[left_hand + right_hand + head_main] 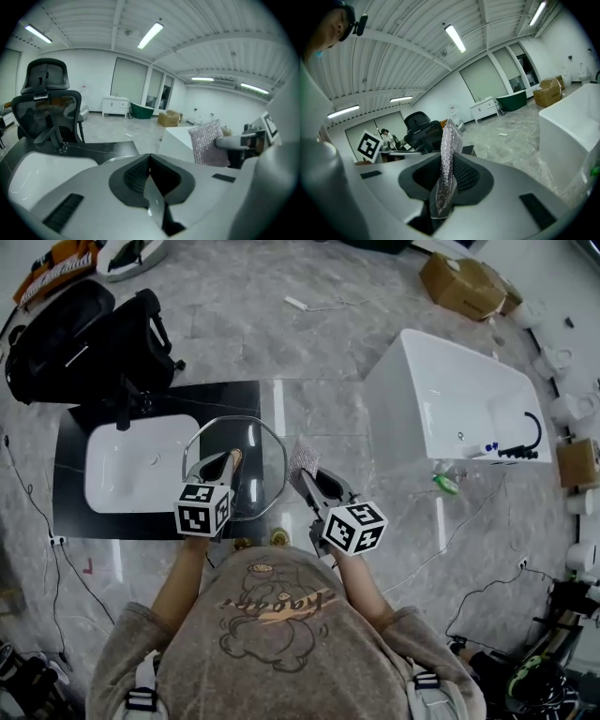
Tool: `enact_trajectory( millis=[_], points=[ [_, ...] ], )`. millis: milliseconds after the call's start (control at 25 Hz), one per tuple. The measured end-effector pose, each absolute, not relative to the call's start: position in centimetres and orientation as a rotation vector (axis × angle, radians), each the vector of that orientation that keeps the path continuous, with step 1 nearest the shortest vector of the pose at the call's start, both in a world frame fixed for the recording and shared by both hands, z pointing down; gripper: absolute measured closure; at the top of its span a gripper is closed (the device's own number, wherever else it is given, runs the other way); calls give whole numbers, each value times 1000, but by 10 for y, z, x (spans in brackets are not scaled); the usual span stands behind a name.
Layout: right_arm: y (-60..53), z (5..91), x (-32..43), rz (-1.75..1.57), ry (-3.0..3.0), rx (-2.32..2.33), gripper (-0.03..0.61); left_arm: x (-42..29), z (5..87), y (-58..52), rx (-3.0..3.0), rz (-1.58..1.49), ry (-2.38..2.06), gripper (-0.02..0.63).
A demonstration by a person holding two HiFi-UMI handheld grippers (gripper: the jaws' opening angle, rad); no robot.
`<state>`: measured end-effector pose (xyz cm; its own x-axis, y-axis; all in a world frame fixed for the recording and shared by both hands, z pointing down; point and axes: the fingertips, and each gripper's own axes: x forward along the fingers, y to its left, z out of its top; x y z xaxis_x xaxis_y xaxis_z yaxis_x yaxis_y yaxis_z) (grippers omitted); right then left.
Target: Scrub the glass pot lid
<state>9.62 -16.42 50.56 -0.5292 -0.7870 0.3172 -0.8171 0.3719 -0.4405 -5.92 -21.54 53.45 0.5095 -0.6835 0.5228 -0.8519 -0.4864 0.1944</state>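
Note:
The glass pot lid (258, 442) hangs over the black counter's right end, in front of the person. My left gripper (232, 458) is shut on it; in the left gripper view the lid (154, 199) shows as a thin plate, edge-on between the closed jaws (149, 161). To the right of the lid, my right gripper (306, 476) is shut on a silver mesh scrub pad (302, 456), close to the lid's right rim. The pad (447, 164) stands upright between the right jaws (446, 176). From the left gripper view the pad (208, 143) is off to the right.
A white basin (141, 465) is set into the black counter (70, 474), with a black faucet (122, 413) behind it. A black office chair (94, 343) stands at the far left. A white bathtub (459, 409) stands to the right, a cardboard box (464, 282) beyond it.

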Motion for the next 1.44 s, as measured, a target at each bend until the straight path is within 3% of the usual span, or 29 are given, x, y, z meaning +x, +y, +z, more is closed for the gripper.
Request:
enact_trajectory(
  millis=[480, 1440],
  points=[
    [-175, 485, 55, 689, -2603, 1381, 499, -103, 492, -179, 2316, 314, -1443, 597],
    [-172, 492, 38, 668, -2607, 1296, 499, -111, 502, -172, 2264, 356, -1422, 596]
  ],
)
